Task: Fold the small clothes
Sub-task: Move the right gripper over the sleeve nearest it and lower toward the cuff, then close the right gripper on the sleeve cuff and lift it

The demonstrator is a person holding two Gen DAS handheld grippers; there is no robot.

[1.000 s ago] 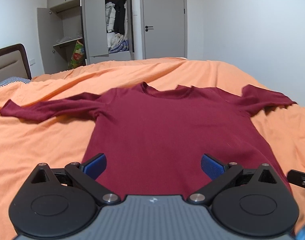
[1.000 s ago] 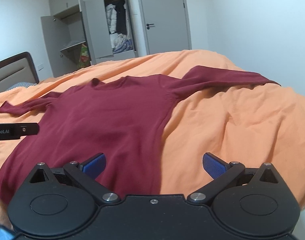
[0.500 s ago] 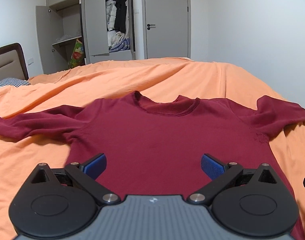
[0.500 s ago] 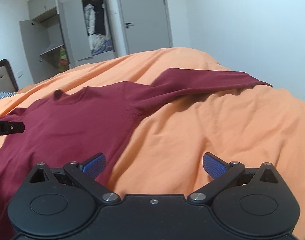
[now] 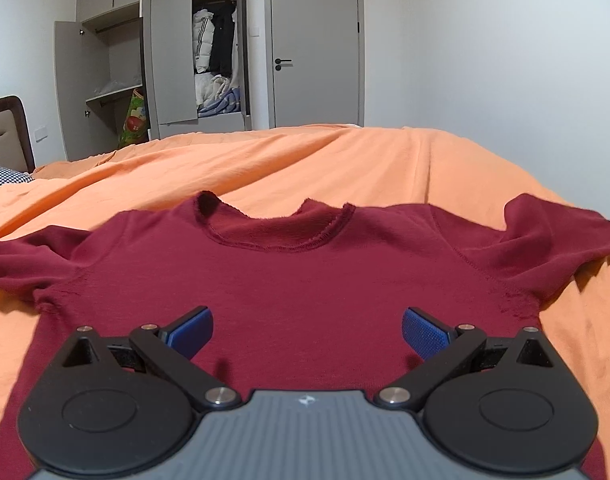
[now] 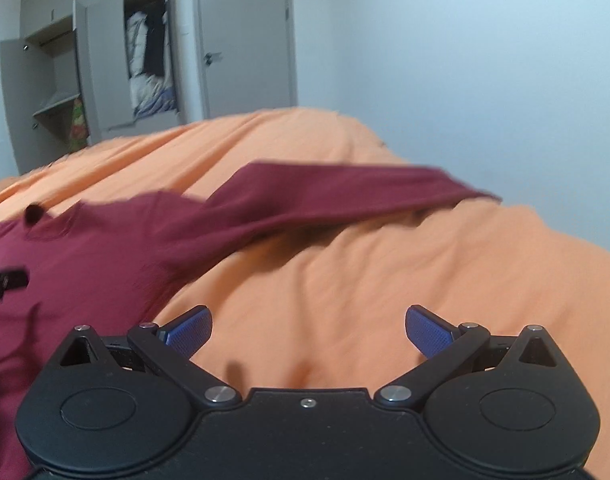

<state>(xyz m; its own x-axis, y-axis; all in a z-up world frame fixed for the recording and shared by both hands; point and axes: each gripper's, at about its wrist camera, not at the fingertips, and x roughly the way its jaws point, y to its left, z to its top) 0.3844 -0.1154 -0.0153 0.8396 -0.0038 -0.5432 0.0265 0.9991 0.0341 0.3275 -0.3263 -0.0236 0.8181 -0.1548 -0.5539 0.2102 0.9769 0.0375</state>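
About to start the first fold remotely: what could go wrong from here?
1. The right tool is open over bare duvet, beside the shirt; closing here may pinch bedding.
2. The right sleeve lies rumpled with a shadowed gap beneath; folding may trap creases.
3. The left tool hangs mid-chest, far from any edge, so it could bunch fabric.

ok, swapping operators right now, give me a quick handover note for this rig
Left tool: open, empty, low over the chest of the maroon shirt.
Right tool: open, empty, over bare orange bedcover beside the shirt's right sleeve.
Shirt lies flat, face up, both sleeves spread out, collar away from you.
Done: shirt laid out. No fold made yet.
Left: fold the sleeves in, then fold the body.
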